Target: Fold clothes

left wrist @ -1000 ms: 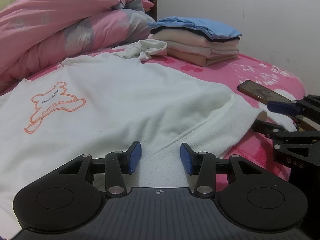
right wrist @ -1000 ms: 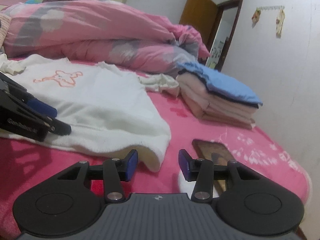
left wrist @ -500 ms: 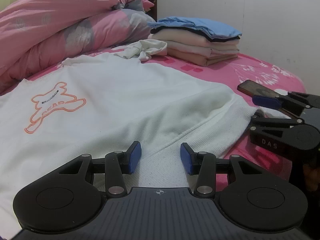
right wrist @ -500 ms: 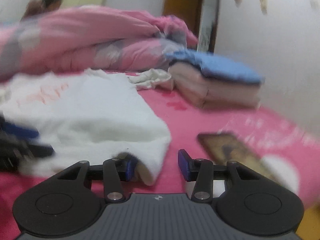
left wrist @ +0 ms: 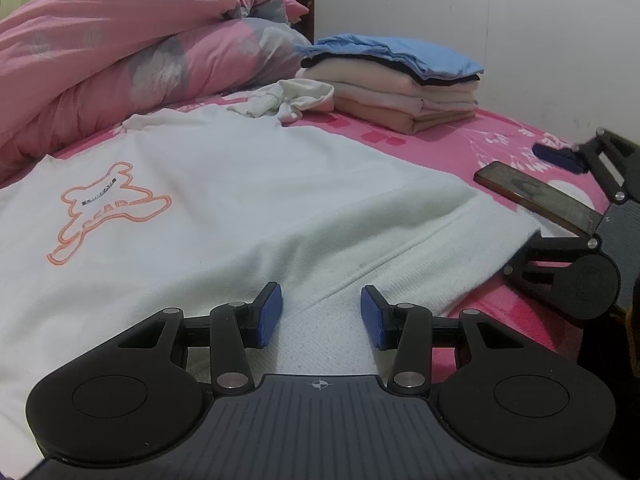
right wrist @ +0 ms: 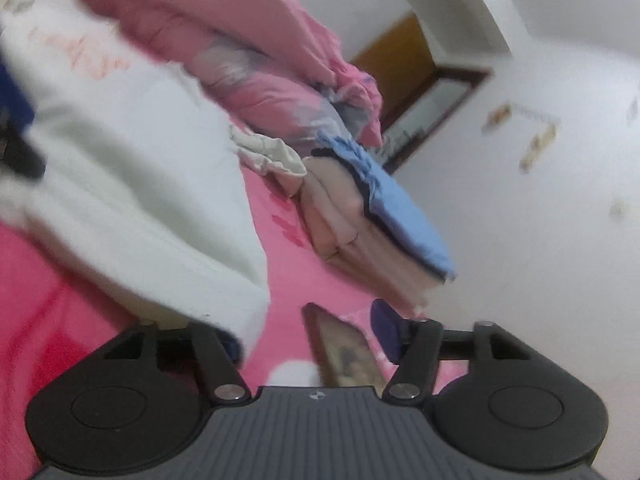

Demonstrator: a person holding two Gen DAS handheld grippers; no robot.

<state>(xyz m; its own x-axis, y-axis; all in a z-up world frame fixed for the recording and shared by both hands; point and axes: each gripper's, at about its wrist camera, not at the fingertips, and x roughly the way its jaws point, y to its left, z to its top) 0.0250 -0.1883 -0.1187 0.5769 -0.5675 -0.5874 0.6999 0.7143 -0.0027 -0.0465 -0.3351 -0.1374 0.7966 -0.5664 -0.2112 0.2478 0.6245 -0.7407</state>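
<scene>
The left gripper (left wrist: pixel 321 316) hangs with jaws apart over the ribbed hem of a white sweatshirt (left wrist: pixel 224 200). Off to its right, the right gripper (left wrist: pixel 560 208), jaws opening, straddles the hem corner beside a phone (left wrist: pixel 532 196). Folded clothes (left wrist: pixel 400 80) lie beyond.

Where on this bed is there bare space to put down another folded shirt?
The widest bare patch of pink sheet lies between the folded stack, the white sweatshirt and the phone. It is crowded by the crumpled white cloth beside the stack, and at the sweatshirt's near corner, where the right claw is opening around the hem.
</scene>
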